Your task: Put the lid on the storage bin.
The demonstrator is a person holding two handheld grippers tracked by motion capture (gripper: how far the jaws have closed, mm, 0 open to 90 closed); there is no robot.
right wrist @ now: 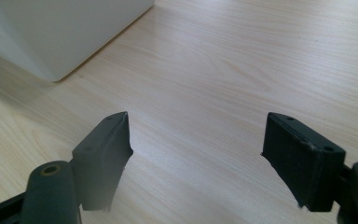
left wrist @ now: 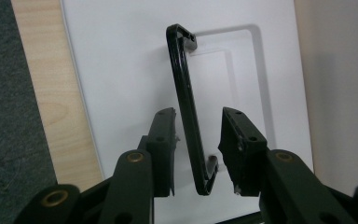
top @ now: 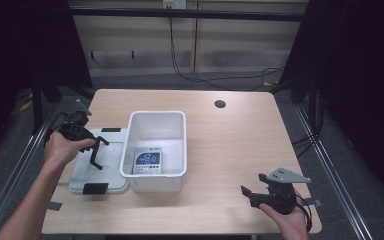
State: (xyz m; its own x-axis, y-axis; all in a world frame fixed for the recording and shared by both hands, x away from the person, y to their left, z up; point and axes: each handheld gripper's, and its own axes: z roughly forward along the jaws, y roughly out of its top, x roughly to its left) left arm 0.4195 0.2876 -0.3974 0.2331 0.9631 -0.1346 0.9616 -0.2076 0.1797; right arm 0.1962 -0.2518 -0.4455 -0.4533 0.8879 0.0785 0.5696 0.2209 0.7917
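Observation:
A white lid (top: 111,165) lies flat on the table, left of an open white bin (top: 155,116). The lid's thin black handle (left wrist: 182,79) stands raised above it. My left gripper (top: 98,150) reaches over the lid, and its jaws (left wrist: 198,140) straddle the handle's near end. A narrow gap shows on each side, so the pads do not press on it. My right gripper (top: 252,192) rests near the table's front right edge, open and empty (right wrist: 198,149), pointing toward the bin's corner (right wrist: 65,32).
A blue and white packet (top: 147,161) lies on the bin's floor. Black clips (top: 95,188) sit at the lid's ends. The wooden table (top: 230,145) has a cable hole (top: 220,104) at the back right. Metal rails run along both sides.

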